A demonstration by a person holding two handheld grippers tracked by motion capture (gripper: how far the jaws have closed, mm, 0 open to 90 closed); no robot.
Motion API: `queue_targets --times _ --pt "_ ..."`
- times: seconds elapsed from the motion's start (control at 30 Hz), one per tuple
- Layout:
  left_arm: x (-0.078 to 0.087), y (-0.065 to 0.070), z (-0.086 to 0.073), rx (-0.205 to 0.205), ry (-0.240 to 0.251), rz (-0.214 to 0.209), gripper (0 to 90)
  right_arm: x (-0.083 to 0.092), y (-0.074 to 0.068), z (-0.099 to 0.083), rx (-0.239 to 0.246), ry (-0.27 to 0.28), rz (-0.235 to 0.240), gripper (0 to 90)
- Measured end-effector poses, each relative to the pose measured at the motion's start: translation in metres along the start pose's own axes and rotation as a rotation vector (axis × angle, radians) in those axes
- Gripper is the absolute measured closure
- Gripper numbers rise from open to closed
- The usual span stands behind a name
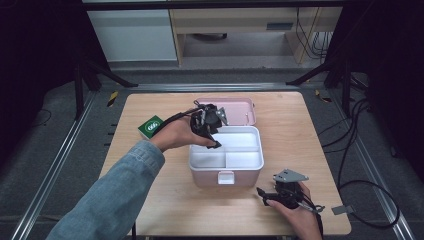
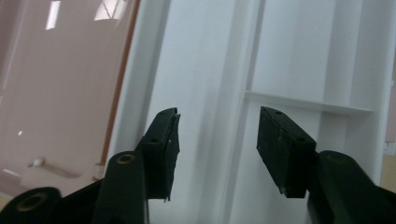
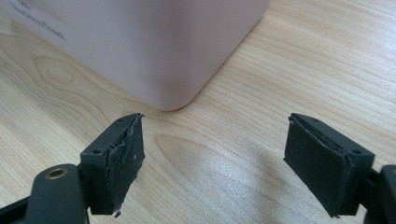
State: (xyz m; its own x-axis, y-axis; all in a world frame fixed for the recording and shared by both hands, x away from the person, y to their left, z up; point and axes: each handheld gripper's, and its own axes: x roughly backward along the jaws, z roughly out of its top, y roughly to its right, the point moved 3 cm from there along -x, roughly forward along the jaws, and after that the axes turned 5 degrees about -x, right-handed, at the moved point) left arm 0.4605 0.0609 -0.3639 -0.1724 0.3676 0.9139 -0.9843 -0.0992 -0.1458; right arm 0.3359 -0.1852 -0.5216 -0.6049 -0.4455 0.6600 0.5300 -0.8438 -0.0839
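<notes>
- The left hand-held gripper (image 1: 212, 135) hangs over the back left corner of the box, its tips pointing down at the white tray; its jaws stand partly apart, with the tray's white rim seen between them and no pad pressing on it.
- The right hand-held gripper (image 1: 265, 195) rests on the tabletop near the front right corner of the box, jaws wide apart with only bare wood between them.
- The light wooden square tabletop (image 1: 295, 150) carries everything.
- The pale pink plastic box with rounded corners (image 1: 225, 177) sits open in the middle of the tabletop, a small latch at its front.
- The white divided plastic tray (image 1: 235, 150) sits inside the box, three compartments showing.
- The pink flat lid (image 1: 240, 111) lies behind the box, just beside its back edge.
- The small green and white carton (image 1: 150, 126) lies to the left of the box, near the person's left hand.
</notes>
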Motion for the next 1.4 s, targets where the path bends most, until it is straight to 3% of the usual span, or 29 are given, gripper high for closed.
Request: queue_targets --times 0.23,0.57,1.4 --pt "-0.016 0.005 0.004 -0.032 -0.026 -0.052 59.0 0.000 0.001 0.000 -0.001 -0.003 0.003 20.7" --pt "-0.029 0.007 0.003 -0.052 -0.050 -0.086 70.0 -0.001 0.001 -0.001 -0.002 -0.005 0.005 21.4" --pt "-0.040 -0.001 0.008 -0.084 -0.088 -0.150 80.6 -0.002 0.000 -0.002 0.006 -0.010 0.015 22.7"
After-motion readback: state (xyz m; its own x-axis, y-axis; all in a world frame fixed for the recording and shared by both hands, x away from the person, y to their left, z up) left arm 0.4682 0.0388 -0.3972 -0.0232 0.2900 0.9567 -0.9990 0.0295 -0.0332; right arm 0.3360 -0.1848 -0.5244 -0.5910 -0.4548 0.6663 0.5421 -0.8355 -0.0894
